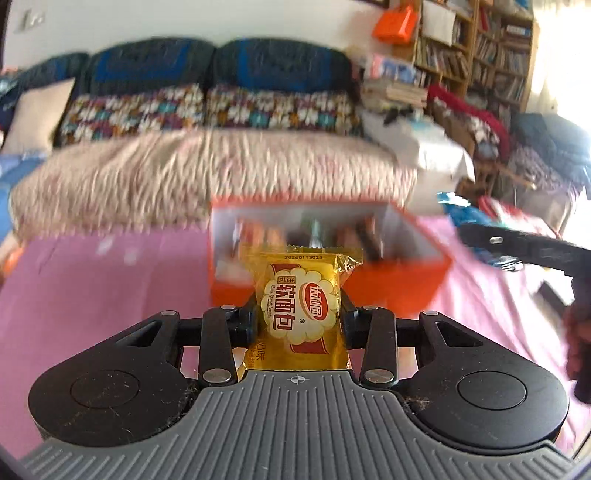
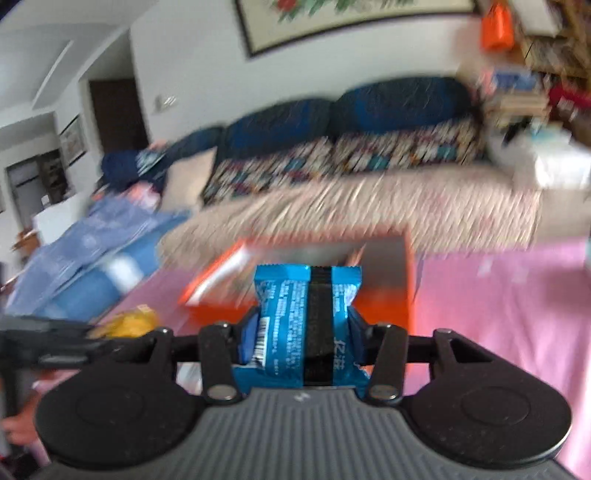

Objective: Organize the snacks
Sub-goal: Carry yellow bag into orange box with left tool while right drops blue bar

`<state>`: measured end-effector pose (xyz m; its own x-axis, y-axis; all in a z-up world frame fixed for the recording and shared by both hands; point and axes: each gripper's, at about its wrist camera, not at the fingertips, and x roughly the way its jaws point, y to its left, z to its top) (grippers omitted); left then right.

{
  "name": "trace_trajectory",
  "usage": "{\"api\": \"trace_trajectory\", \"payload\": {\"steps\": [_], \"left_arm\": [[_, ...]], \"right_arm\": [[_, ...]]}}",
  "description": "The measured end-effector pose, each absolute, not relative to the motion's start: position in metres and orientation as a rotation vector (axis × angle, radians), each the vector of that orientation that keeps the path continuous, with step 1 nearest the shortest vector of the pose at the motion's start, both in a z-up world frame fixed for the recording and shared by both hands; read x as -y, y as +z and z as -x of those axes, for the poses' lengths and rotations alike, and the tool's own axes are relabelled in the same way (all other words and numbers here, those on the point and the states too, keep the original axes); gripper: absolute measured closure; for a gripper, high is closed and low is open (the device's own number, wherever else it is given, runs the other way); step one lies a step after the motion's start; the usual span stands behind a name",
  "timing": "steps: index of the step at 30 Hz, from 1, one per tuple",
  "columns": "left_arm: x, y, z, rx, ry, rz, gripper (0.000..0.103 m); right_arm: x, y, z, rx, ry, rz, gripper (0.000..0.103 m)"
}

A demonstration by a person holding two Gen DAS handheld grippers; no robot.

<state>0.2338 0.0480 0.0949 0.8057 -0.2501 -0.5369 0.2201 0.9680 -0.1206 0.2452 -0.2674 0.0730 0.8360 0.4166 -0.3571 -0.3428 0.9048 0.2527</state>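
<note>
left gripper [image 1: 300,314]: clamped on yellow bread packet [image 1: 301,306], centre frame | right gripper [image 2: 301,328]: clamped on blue snack packet [image 2: 303,325] | both held above pink table [image 1: 92,288], facing orange box [image 1: 399,284] for dropping in

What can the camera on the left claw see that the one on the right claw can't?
Only the left view: the left claw shut on a yellow bread packet, and a bookshelf.
Only the right view: the right claw shut on a blue snack packet, and a framed picture.
Both: the orange box, pink cloth and sofa.
</note>
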Motion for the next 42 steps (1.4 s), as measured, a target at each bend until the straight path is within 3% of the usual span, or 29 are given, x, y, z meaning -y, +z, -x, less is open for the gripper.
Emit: {"api": "trace_trajectory", "payload": {"steps": [5, 11, 19, 25, 29, 31, 32, 33, 42], "left_arm": [[-0.026, 0.100, -0.319, -0.612, -0.274, 0.122, 0.099], [0.003, 0.053, -0.395, -0.686, -0.222, 0.056, 0.099], [0.005, 0.017, -0.406, -0.700, -0.201, 0.050, 0.094], [0.000, 0.025, -0.401, -0.670, -0.187, 0.044, 0.072], [-0.008, 0.038, -0.389, -0.623, -0.133, 0.065, 0.043], [-0.016, 0.049, -0.376, -0.576, -0.109, 0.095, 0.036], [-0.020, 0.055, -0.369, -0.562, -0.108, 0.106, 0.029], [-0.022, 0.060, -0.360, -0.549, -0.105, 0.119, 0.025], [-0.025, 0.093, -0.265, -0.480, -0.131, 0.101, 0.023]], "right_arm": [[0.250, 0.060, -0.327, -0.425, 0.338, -0.191, 0.052], [0.225, 0.012, -0.376, -0.507, 0.340, -0.159, 0.052], [0.211, 0.004, -0.380, -0.497, 0.315, -0.016, 0.052], [0.213, 0.002, -0.380, -0.497, 0.307, -0.006, 0.047], [0.222, 0.009, -0.379, -0.507, 0.312, -0.080, 0.034], [0.229, 0.015, -0.379, -0.509, 0.319, -0.145, 0.023], [0.232, 0.019, -0.376, -0.505, 0.304, -0.160, 0.010], [0.234, 0.023, -0.373, -0.495, 0.306, -0.168, 0.010], [0.237, 0.063, -0.313, -0.480, 0.352, -0.212, 0.010]]}}
